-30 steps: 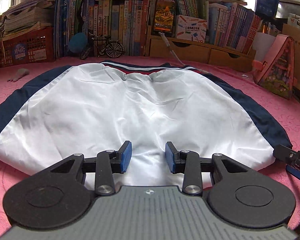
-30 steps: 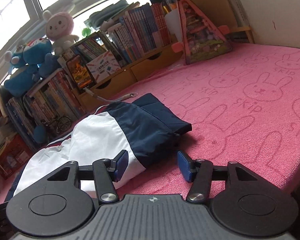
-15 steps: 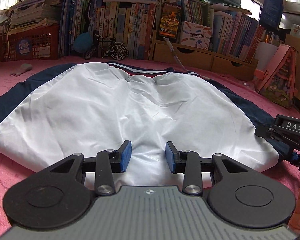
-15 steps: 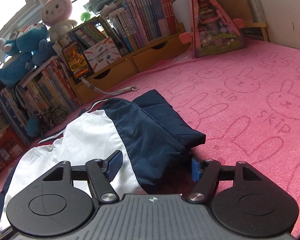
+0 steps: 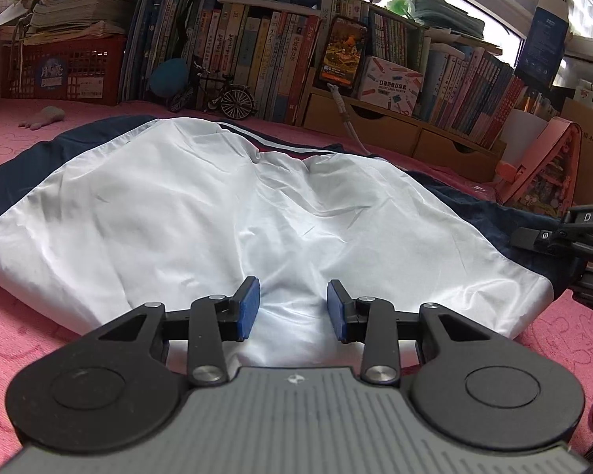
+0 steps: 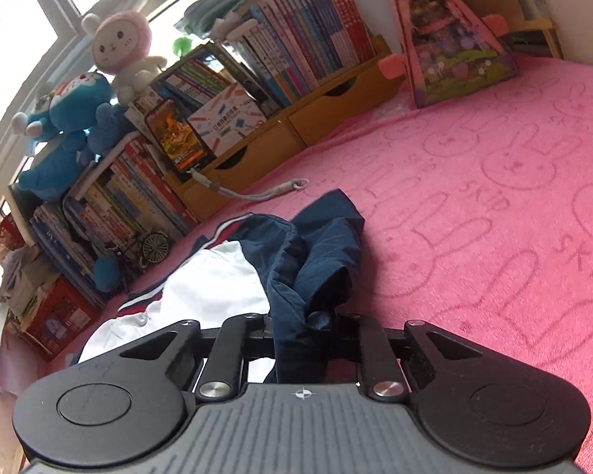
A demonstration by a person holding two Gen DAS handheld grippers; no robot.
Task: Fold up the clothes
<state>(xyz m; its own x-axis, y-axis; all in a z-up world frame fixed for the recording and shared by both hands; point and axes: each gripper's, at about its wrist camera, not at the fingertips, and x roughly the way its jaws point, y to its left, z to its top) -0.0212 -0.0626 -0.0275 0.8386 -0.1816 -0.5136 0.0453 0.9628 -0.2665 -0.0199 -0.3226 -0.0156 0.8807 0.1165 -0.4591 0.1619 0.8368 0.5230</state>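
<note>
A white jacket [image 5: 201,213] with navy sleeves lies spread on the pink rabbit-print blanket [image 6: 494,217]. My left gripper [image 5: 292,290] hovers low over its near white hem, open, with nothing between the blue pads. My right gripper [image 6: 308,324] is closing its jaws on the navy sleeve [image 6: 316,252] at the jacket's right side. The cloth is bunched between the fingers and rises off the blanket, hiding the pads. In the left wrist view the right gripper's black body [image 5: 565,233] shows at the right edge beside the navy sleeve.
Along the far side stand rows of books, wooden drawers [image 5: 375,126], a red crate [image 5: 63,71] and a toy bicycle [image 5: 217,94]. A pink triangular toy house [image 6: 454,39] sits at the right. A white cable [image 6: 253,193] trails onto the blanket. Plush toys [image 6: 67,134] top the books.
The right gripper moved forward over the navy sleeve, closed from wide open onto it and raised the bunched cloth. The left gripper stayed over the hem, rolling slightly.
</note>
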